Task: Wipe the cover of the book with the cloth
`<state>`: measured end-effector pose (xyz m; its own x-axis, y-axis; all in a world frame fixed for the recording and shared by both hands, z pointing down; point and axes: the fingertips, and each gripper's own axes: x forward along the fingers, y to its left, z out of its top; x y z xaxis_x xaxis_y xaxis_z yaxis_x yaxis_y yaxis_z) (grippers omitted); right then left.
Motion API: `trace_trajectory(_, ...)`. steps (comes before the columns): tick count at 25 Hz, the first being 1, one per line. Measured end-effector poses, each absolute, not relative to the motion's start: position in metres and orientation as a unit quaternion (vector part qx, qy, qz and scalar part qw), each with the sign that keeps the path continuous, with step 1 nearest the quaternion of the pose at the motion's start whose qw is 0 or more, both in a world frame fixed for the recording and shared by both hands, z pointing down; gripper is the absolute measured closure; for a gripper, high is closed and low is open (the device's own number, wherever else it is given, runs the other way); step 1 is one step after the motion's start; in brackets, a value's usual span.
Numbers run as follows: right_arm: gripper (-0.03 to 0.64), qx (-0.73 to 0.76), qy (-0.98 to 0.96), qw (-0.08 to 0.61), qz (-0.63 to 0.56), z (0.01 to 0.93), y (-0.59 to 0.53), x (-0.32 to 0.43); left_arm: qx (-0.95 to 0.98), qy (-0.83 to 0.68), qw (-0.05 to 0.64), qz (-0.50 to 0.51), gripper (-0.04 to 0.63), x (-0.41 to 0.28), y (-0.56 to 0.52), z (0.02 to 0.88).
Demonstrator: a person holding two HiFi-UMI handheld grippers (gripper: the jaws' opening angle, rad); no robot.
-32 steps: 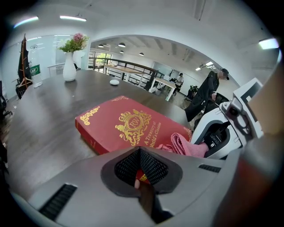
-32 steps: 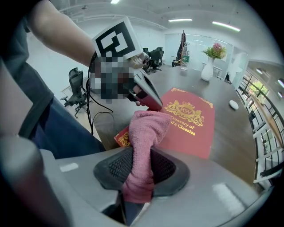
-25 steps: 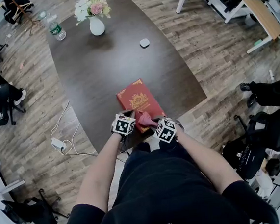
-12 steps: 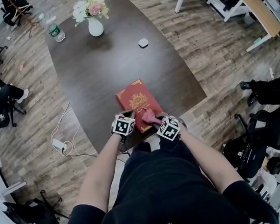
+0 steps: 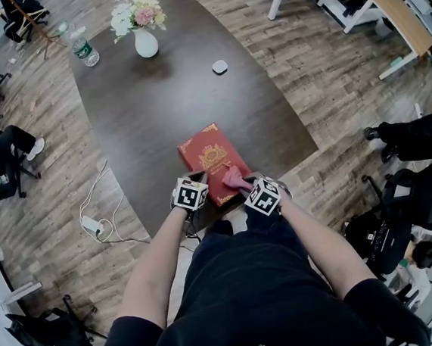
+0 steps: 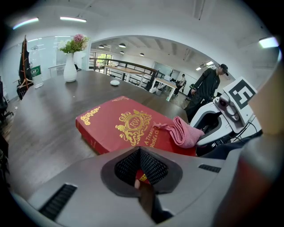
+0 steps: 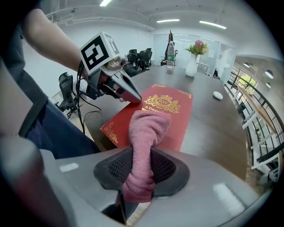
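right tongs (image 7: 141,166): clenched on cloth (image 7: 148,122), draped on near cover
left tongs (image 6: 140,166): pinching book's near corner
book (image 5: 209,160): flat on table (image 5: 156,98), long axis running away ahead of right tongs

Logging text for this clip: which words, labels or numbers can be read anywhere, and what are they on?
"RW": in the gold crest on the book cover.
"A Treasu..." and "World's C...": gold title lines below the crest; the rest is hidden at the cloth.
Green label on the bottle: too small to read.
Nothing else legible.
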<state>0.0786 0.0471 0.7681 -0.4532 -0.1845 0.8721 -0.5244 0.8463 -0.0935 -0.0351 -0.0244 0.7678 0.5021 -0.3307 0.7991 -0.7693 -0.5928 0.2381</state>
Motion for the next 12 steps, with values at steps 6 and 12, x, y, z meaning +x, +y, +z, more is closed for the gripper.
trace_trajectory(6, 0.503, 0.219, -0.831, 0.479, 0.18, 0.768, 0.045, 0.086, 0.814, -0.338, 0.297, 0.367, 0.6, -0.035, -0.024, 0.767)
trace_trajectory(12, 0.503, 0.226, -0.828, 0.479, 0.182, 0.769, 0.04, 0.093, 0.814, -0.337, 0.297, 0.367, 0.6, -0.035, -0.026, 0.768)
